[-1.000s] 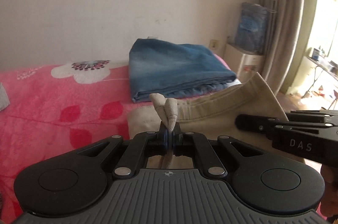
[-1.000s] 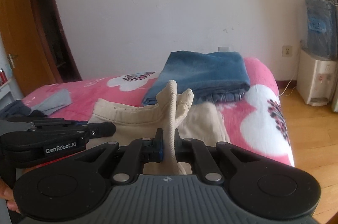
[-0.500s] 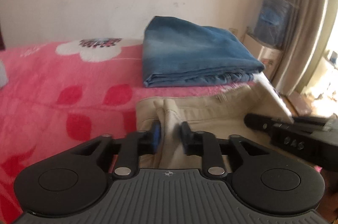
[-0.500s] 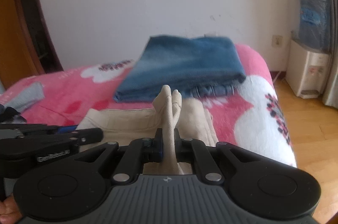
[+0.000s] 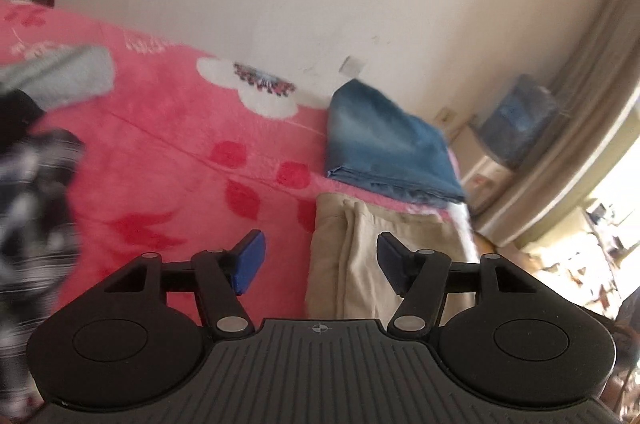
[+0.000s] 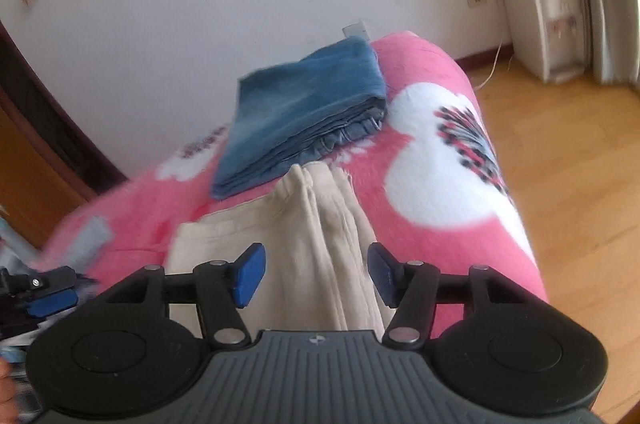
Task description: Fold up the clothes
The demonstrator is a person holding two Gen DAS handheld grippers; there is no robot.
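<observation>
A beige garment lies folded flat on the pink flowered blanket, just in front of folded blue jeans. My left gripper is open and empty, above the beige garment's left edge. My right gripper is open and empty, above the garment's near end. The left gripper's tip shows at the lower left of the right wrist view.
A heap of dark striped and grey clothes lies at the bed's left. A water dispenser stands on the wooden floor right of the bed. A curtain hangs by the window. A brown door is at the left.
Both grippers opened and let go of the beige garment, which now lies flat. Both have pulled back and risen; the left one swung to the left.
</observation>
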